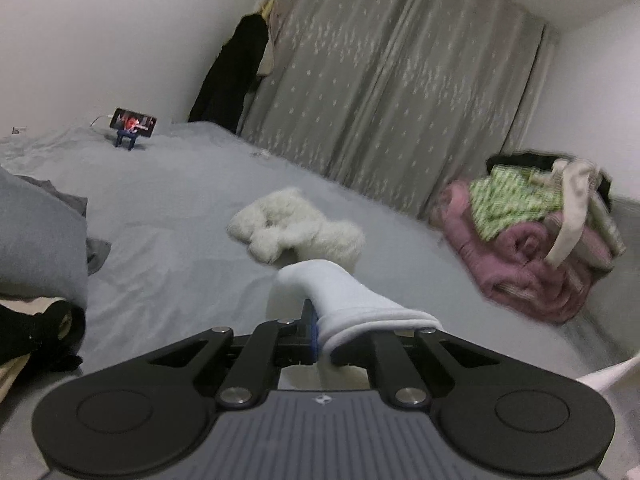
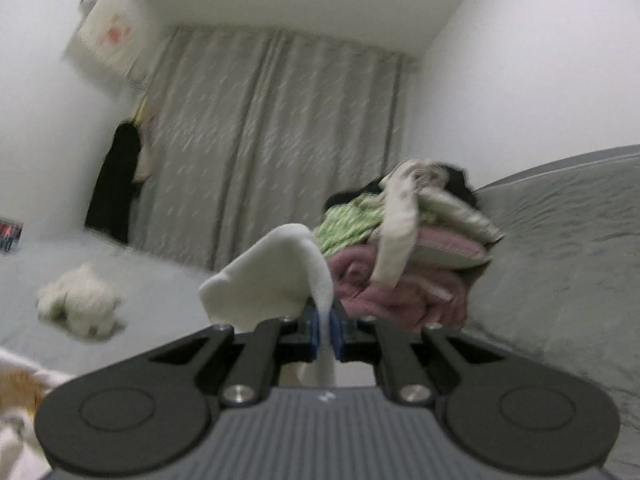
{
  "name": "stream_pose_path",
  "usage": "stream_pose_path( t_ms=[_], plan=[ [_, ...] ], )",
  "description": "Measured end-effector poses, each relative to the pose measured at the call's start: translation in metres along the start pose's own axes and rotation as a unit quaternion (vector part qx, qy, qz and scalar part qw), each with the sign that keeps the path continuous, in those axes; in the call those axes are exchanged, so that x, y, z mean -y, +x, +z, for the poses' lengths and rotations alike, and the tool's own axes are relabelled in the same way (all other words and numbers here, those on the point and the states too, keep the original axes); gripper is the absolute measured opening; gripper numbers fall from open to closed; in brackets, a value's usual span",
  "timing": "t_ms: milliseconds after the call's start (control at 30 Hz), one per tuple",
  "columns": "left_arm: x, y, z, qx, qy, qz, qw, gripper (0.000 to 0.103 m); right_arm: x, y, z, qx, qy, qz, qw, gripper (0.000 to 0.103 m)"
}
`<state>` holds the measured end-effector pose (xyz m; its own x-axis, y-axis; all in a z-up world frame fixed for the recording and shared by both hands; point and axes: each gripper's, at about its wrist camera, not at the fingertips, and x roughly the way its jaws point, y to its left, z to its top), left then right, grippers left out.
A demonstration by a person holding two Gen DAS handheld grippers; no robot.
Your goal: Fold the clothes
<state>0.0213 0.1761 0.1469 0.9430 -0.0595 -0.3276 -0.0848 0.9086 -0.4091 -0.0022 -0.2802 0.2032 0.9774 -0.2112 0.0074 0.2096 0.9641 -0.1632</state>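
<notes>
Gripping a white sock (image 1: 344,296) above the bed (image 1: 180,208), left gripper (image 1: 314,330) is clamped; fluffy garment (image 1: 296,228) at 12 o'clock, pile (image 1: 532,236) at 2. Right gripper (image 2: 326,330) pinches sock (image 2: 272,276); pile (image 2: 404,248) at 1 o'clock.

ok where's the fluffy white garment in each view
Left wrist view: the fluffy white garment lies mid-frame on the bed, just beyond the held sock's tip.
Right wrist view: it lies at the lower left on the bed, blurred.
Shared landmark: the pile of folded clothes, to its right in both.
</notes>
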Motion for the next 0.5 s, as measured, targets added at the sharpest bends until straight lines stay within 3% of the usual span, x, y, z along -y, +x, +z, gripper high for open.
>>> stream_pose_path(
  t_ms=[133, 367, 433, 500],
  plan=[
    [-0.002, -0.023, 0.012, 0.032, -0.050, -0.051, 0.9969, 0.005, 0.023, -0.022, 0.034, 0.052, 0.020, -0.034, 0.998, 0.007],
    [-0.003, -0.082, 0.033, 0.091, -0.110, -0.165, 0.9760, 0.005, 0.079, -0.104, 0.099, 0.179, 0.078, -0.089, 0.977, 0.007],
    [-0.002, -0.089, 0.037, 0.100, -0.115, -0.175, 0.9728, 0.005, 0.099, -0.124, 0.110, 0.206, 0.099, -0.099, 0.968, 0.007],
    [-0.003, -0.078, 0.036, 0.087, -0.120, -0.163, 0.9753, 0.005, 0.108, -0.118, 0.108, 0.191, 0.091, -0.105, 0.972, 0.007]
  ],
)
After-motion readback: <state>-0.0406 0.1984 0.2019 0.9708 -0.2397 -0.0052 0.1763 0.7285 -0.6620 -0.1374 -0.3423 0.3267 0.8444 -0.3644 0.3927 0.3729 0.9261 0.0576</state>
